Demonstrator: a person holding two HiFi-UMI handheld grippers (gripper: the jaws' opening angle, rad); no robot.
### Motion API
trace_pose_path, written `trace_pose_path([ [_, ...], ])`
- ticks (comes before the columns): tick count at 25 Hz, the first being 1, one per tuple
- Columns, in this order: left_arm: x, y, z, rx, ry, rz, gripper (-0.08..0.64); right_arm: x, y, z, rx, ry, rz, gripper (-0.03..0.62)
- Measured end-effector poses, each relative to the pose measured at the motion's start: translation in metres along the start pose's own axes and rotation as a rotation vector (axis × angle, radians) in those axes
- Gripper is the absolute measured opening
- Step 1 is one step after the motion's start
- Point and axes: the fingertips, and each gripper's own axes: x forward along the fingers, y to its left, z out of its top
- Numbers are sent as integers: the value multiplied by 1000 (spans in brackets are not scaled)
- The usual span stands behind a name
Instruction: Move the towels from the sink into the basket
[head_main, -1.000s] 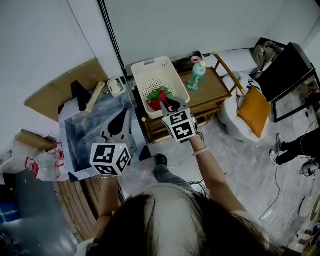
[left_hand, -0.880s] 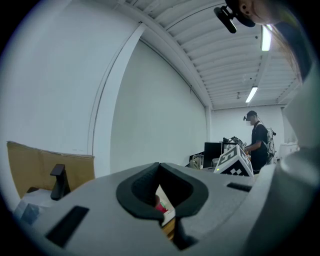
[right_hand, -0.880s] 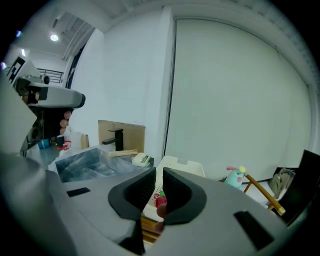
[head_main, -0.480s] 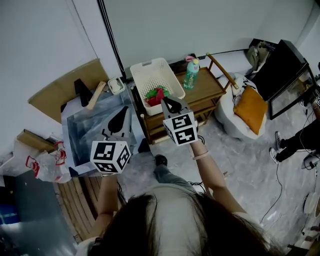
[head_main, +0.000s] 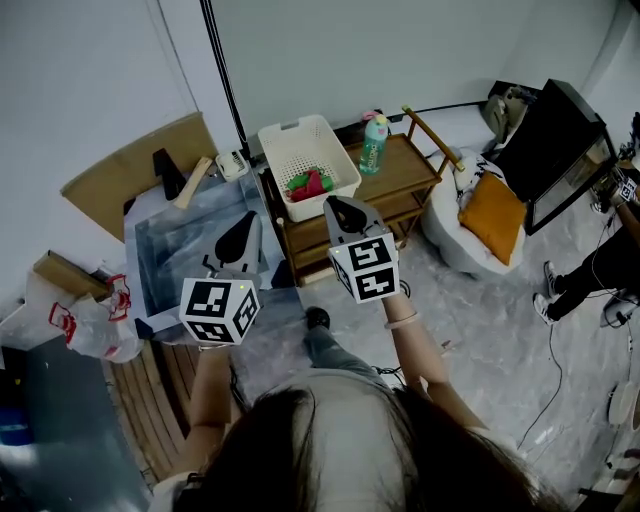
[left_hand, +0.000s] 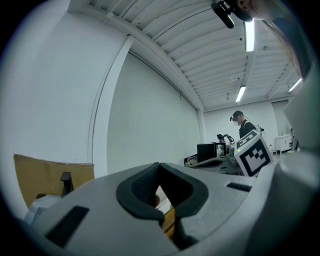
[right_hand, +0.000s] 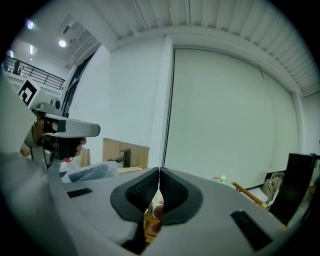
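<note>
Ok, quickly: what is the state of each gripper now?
Left gripper: closed, empty.
Right gripper: has just closed, nothing held.

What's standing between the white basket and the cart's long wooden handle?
A green bottle stands there on the wooden cart; the head view shows it.

Probably a research lab or studio hall, not a home: bare white partition walls (head_main: 100, 80), a ribbed ceiling (left_hand: 200, 50) with strip lights (left_hand: 248, 35), and loose cables (head_main: 551, 370) across the floor (head_main: 480, 330). A sink (head_main: 190, 245) stands free beside a wooden trolley (head_main: 400, 170).
</note>
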Motion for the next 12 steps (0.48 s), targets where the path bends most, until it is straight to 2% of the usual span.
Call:
trace_pose_path([
  [12,-44,-31,-4,10,-9,-11,8,-65,27,15,-54,-67,-26,26],
])
